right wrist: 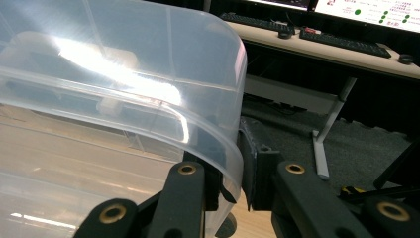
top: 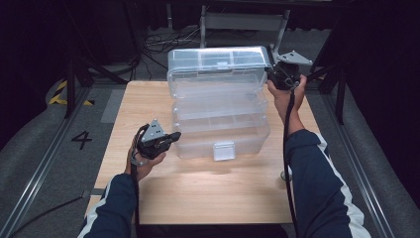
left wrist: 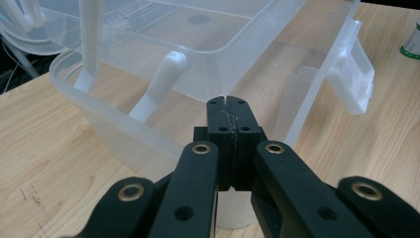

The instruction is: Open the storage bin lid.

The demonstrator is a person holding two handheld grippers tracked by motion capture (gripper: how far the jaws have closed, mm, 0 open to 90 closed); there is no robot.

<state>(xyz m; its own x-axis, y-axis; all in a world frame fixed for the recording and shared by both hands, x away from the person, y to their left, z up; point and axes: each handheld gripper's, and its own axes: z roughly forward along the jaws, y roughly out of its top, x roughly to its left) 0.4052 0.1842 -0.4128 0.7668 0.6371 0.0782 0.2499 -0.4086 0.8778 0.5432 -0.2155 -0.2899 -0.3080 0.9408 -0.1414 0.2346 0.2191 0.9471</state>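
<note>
A clear plastic toolbox [top: 220, 136] stands open on the wooden table [top: 198, 193], its trays stepped up and back. Its lid [top: 218, 59] is raised at the rear. My right gripper [top: 273, 74] is at the lid's right corner, and the lid's curved rim [right wrist: 148, 99] runs between its jaws, which are shut on it [right wrist: 233, 153]. My left gripper [top: 174, 136] sits low at the box's front left corner. Its jaws are shut, pads together with nothing between them [left wrist: 229, 101], right in front of the clear wall [left wrist: 148, 139]. A white hinge arm [left wrist: 158, 87] shows through that wall.
The box's front latch [top: 224, 150] hangs down, also seen as the latch [left wrist: 354, 84]. A small green-capped object [left wrist: 411, 44] stands on the table to the right. Cables lie on the floor behind the table [top: 158, 44]. A desk with keyboards [right wrist: 337, 42] stands farther off.
</note>
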